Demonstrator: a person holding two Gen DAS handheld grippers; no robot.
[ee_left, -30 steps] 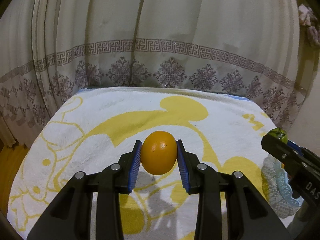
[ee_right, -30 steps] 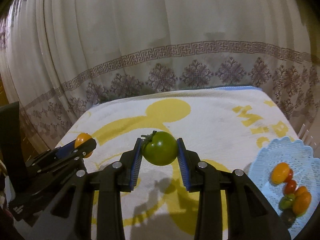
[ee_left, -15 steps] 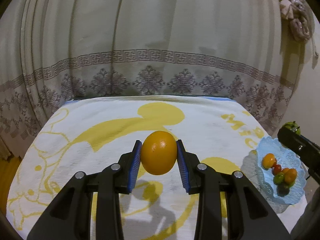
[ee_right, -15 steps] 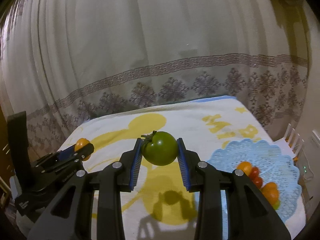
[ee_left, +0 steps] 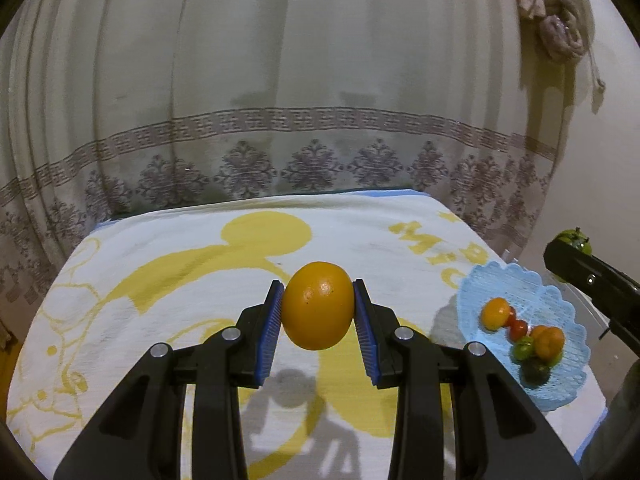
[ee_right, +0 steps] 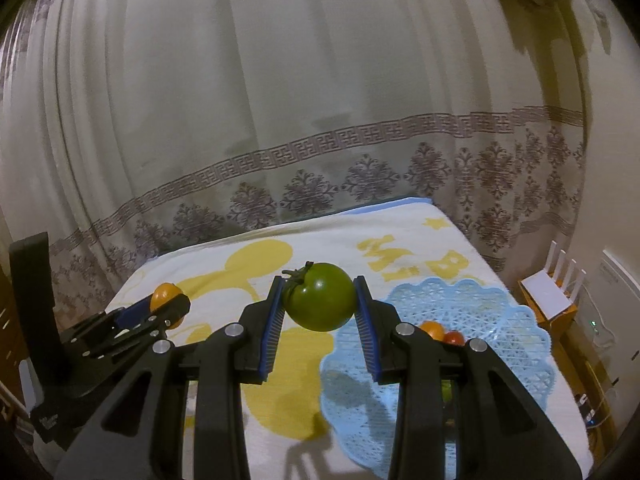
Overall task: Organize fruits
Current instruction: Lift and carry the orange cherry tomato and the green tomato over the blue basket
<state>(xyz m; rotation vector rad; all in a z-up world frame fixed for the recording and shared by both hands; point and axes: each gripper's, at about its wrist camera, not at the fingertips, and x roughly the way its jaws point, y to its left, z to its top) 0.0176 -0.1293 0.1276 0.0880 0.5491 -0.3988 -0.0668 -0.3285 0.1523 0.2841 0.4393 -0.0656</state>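
One orange (ee_left: pixel 318 306), one green tomato (ee_right: pixel 322 297), gripped.

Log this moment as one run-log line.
left gripper: shut on orange | right gripper: shut on green tomato | both held above towel | blue basket: holds small fruits

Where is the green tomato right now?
The green tomato is pinched between the jaws of the right gripper, held up in the air over the towel, just left of the blue basket.
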